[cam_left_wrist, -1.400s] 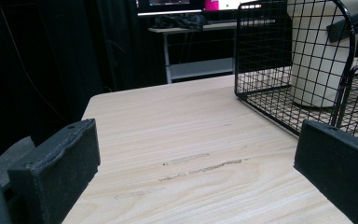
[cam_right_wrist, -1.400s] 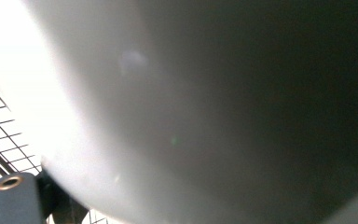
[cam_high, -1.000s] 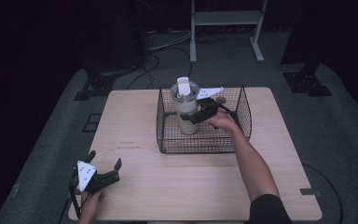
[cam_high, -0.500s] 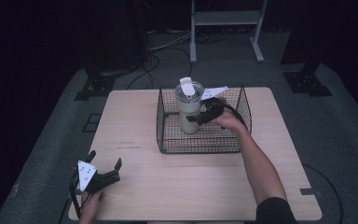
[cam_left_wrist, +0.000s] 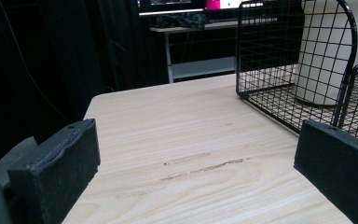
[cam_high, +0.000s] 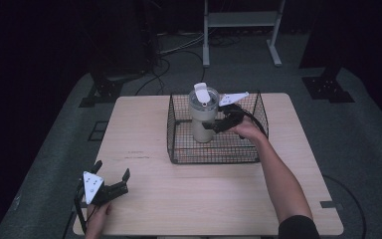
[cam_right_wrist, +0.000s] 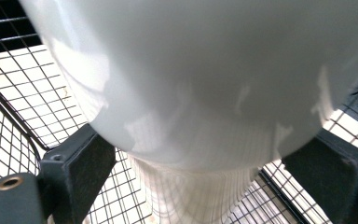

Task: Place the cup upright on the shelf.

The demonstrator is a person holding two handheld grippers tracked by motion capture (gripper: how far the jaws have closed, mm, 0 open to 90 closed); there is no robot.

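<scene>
A cream tumbler with a flip lid stands upright in the left half of a black wire basket at the back middle of the wooden table. My right gripper reaches into the basket from the right and is shut on the tumbler's body. In the right gripper view the tumbler sits pressed between both pads. My left gripper rests open near the front left corner, nothing between its jaws. The left gripper view looks across bare wood at the basket and the tumbler.
The basket's right half holds my right hand and gripper. Bare wood spreads between the basket and the front edge. Behind the table stand a metal frame and floor cables. A dark base sits at the back right.
The tumbler and my right gripper shifted slightly right inside the basket, then held. The left gripper has stayed in place.
</scene>
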